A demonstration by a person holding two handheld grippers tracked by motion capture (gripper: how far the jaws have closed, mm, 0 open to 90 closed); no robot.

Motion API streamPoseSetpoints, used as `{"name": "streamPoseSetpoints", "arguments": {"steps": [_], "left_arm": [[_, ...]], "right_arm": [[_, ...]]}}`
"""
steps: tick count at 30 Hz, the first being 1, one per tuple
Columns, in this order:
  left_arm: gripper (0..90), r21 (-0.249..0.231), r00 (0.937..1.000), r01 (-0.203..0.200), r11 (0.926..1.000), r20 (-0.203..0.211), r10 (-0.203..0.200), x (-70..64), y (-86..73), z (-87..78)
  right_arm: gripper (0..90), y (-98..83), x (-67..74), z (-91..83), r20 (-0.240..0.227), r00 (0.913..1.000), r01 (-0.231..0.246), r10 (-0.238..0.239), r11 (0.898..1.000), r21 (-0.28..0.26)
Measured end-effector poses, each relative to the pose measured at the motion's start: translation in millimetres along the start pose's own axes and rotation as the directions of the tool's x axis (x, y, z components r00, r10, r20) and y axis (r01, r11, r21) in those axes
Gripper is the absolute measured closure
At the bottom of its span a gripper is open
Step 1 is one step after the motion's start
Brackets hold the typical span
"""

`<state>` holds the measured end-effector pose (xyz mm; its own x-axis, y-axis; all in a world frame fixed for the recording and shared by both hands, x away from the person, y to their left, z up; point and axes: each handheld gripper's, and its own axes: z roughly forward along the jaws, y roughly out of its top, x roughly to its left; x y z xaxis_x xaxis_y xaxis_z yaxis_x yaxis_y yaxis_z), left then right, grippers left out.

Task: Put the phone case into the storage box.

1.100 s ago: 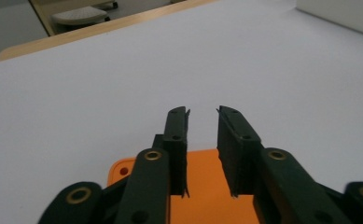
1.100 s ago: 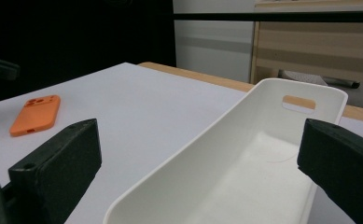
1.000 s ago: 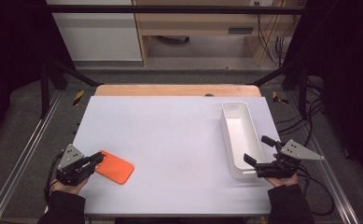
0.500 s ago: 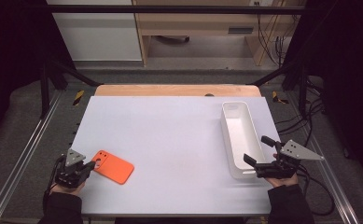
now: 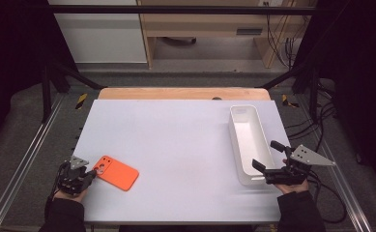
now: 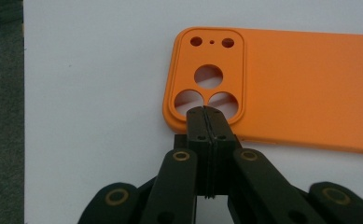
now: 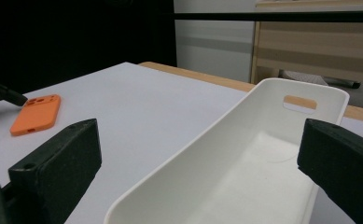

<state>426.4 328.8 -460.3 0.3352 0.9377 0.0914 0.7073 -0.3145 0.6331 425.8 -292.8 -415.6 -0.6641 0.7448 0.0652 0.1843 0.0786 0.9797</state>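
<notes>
Sitting flat near the table's front-left corner, the orange phone case (image 5: 118, 172) runs lengthwise rightward from the left gripper (image 5: 93, 173), whose fully closed, empty jaws touch its camera-hole end.

Legible text, labels, brands, numbers, signs: none. The orange silicone phone case (image 6: 282, 88) with its camera cut-outs, the long white plastic bin (image 5: 248, 140) and the pale matte table top (image 5: 176, 140) all carry blank, unmarked surfaces.
</notes>
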Motion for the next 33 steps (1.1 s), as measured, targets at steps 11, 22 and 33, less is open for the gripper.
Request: {"name": "streamPoseSetpoints", "arguments": {"steps": [11, 22, 33], "left_arm": [[89.6, -0.036, 0.9995, 0.025, 0.9990, -0.020, -0.026, -0.6, 4.3, 7.9], [89.7, -0.073, 0.9978, 0.053, 0.9960, -0.035, -0.055, -1.7, 16.4, 22.8], [89.7, -0.097, 0.9955, 0.085, 0.9917, -0.033, -0.089, 0.7, 29.5, 36.7]], "right_arm": [[0.2, -0.1, 0.1, 0.6, -0.002, 1.0000, -0.001, 0.001, 1.000, 0.002], [0.2, -0.5, 0.3, 1.9, -0.003, 1.0000, 0.000, 0.000, 1.000, 0.005], [0.2, -0.5, 0.2, 2.1, -0.002, 1.0000, 0.000, 0.000, 1.000, 0.007]]}}
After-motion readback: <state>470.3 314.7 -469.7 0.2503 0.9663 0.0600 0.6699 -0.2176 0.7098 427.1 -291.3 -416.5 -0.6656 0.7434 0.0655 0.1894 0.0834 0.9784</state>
